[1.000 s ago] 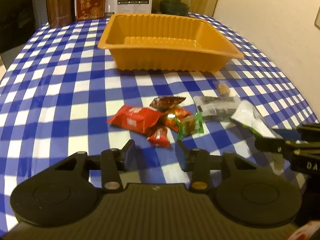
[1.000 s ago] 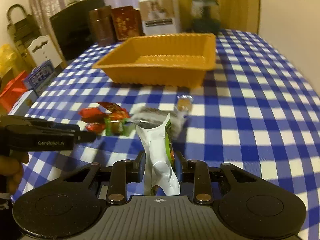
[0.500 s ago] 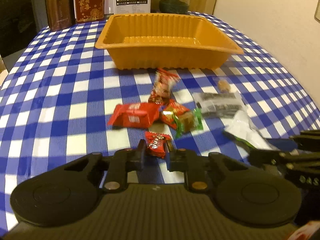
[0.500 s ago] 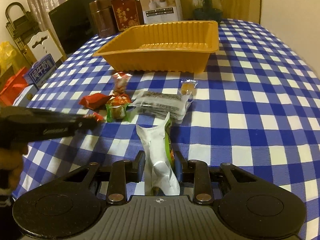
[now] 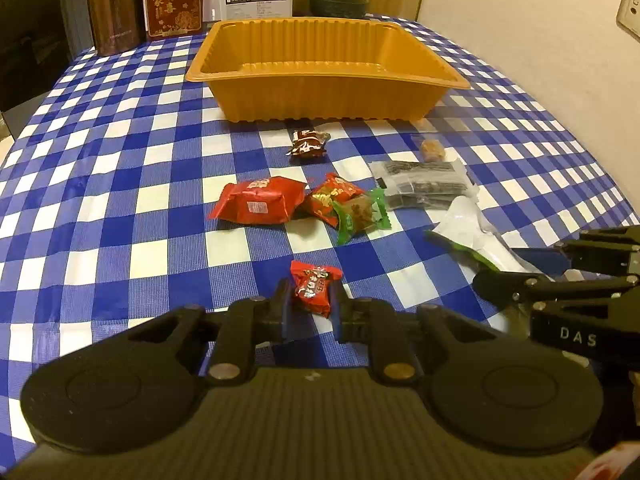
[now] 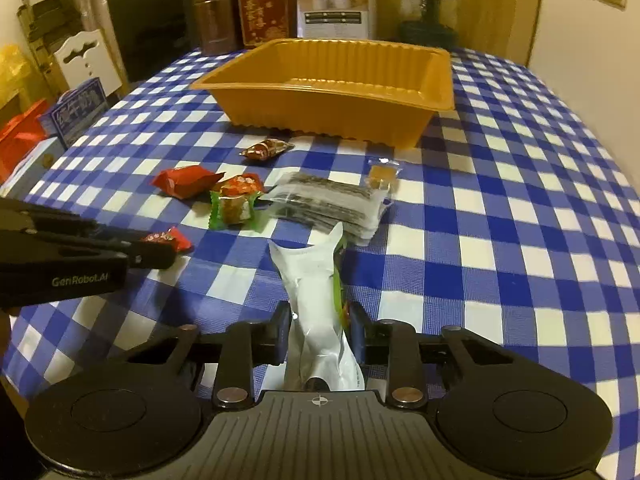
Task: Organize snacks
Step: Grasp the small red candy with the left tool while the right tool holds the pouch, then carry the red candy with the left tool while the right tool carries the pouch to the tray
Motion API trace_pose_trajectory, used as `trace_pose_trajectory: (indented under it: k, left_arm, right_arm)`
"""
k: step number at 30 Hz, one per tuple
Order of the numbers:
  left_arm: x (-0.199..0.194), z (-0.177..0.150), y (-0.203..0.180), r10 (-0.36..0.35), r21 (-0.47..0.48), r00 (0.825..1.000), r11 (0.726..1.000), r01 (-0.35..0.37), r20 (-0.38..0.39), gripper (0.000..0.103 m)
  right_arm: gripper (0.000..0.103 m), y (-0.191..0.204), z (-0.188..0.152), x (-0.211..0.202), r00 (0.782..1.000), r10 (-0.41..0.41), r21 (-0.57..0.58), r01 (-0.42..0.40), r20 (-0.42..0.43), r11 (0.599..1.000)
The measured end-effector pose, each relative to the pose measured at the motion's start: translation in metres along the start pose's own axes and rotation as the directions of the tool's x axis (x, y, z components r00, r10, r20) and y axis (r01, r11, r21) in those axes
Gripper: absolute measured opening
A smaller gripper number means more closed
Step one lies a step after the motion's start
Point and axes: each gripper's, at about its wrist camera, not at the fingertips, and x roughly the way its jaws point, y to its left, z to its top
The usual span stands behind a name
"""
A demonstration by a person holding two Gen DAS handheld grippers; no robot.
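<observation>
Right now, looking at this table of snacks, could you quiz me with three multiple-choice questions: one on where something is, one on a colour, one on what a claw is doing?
1. Where does the dark red candy lie?
A. inside the tray
B. on the cloth just in front of the tray
C. on the seaweed pack

2. What colour is the tray?
A. orange
B. green
C. white

3. What is the left claw doing?
A. hanging open over nothing
B. pinching a small red candy
C. gripping the tray's rim

Answers: 1 B, it sits on the checked tablecloth before the tray's near wall. 2 A, its ribbed walls are orange. 3 B, the small red candy is squeezed between its fingers.
</observation>
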Motion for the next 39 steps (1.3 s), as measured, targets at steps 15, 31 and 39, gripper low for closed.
trace_pose_trajectory:
  k: [15,31,39]
  left_arm:
    - [-0.046,0.008,-0.007,-0.018,-0.031,0.998,0.999,0.02,0.064,0.017]
    - [-0.065,0.054,-0.009,-0.065,-0.056,0.988,0.996,0.074,0.143,0.017]
    - [-0.05,0.114,-0.003,-0.059,-0.041,0.979,0.997,0.068,0.196,0.017]
  right_arm:
    - [0.031,0.003,0.007,-0.043,0.998,0.014,0.059,-0.018,0.062,0.998]
    - [0.031,-0.014,0.061,-0.067,0.99,0.04,0.134,-0.058,0.136,0.989]
    - [0.031,-0.035,0.125,-0.05,0.982,0.046,0.171,-0.077,0.181,0.982]
